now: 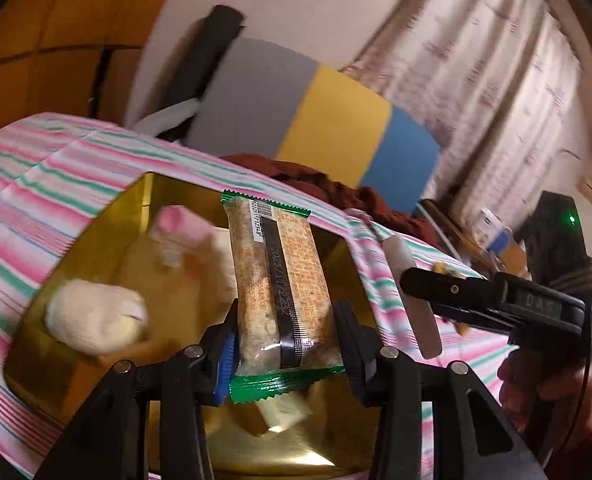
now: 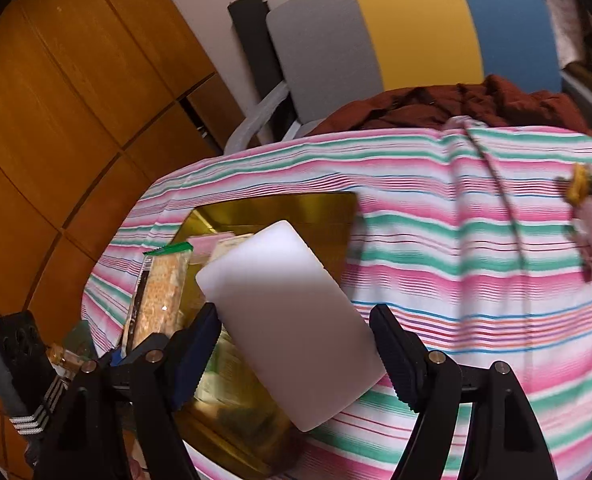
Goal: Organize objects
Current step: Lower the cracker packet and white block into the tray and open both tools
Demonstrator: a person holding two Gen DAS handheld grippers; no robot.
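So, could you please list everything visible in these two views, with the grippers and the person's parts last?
snack bar: one, clear wrapper with green ends, in the left gripper, above the tin
white block: one, white, in the right gripper, over the tin's edge
gold tin: one, gold, on the striped cloth, with blurred small items inside
striped cloth: one, pink, green, white, covering the surface
brown fabric: one heap, dark reddish brown, behind the cloth
left gripper: one, black, shut on the bar
right gripper: one, black, shut on the block
hand: one, holding the right gripper
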